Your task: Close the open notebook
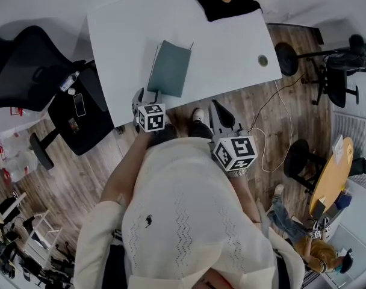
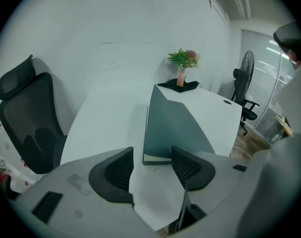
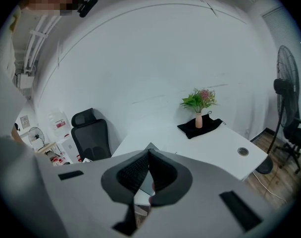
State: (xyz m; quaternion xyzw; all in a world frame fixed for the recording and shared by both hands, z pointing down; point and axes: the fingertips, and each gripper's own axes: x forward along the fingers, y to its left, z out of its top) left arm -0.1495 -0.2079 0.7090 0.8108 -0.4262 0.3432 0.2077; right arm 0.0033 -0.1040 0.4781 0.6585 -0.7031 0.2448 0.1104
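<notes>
On white desk (image 1: 231, 47): notebook (image 1: 169, 68) flat near front edge, cover down; looks closed already. Hence left gripper (image 2: 150, 162) spread wide just short of it, gripping nothing. Right gripper (image 3: 148, 167) pressed together, empty, held back, seemingly unneeded.

Left claw (image 2: 151, 166) tilted steeply down, jaws apart and empty, right claw (image 3: 148, 168) tilted slightly down, jaws together

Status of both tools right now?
Left tool: open, empty; the notebook lies just past it.
Right tool: closed, holding nothing.
</notes>
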